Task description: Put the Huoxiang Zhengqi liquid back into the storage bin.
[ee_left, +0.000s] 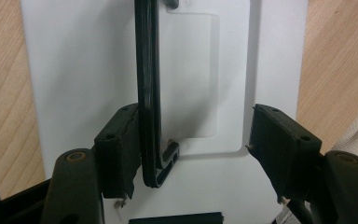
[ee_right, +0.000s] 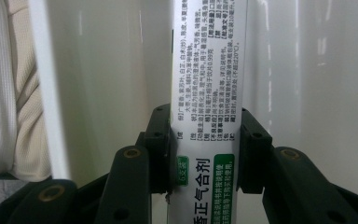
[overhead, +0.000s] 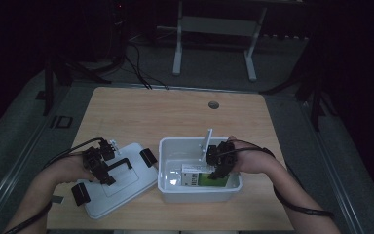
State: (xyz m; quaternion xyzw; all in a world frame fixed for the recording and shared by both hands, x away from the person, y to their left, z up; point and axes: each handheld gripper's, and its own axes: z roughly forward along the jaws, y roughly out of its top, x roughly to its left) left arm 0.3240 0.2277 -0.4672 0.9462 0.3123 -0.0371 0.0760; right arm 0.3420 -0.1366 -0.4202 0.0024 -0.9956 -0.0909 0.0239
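Dim room, with a wooden surface (overhead: 175, 112) carrying a white bin (overhead: 168, 187) and its lid (overhead: 126, 187) lying just beside it, already off. The right tool (overhead: 214, 158) is inside the bin, jaws clamped on a white box (ee_right: 209, 70); whether it is going in or coming out I cannot tell. A green-and-white pack (overhead: 202, 178) lies on the bin floor. The left tool (ee_left: 191, 149) stands wide open over the lid, one jaw touching its black handle (ee_left: 148, 84).

The right gripper view shows the box's printed text, illegible from above. The left gripper view shows the gap between handle and far jaw.
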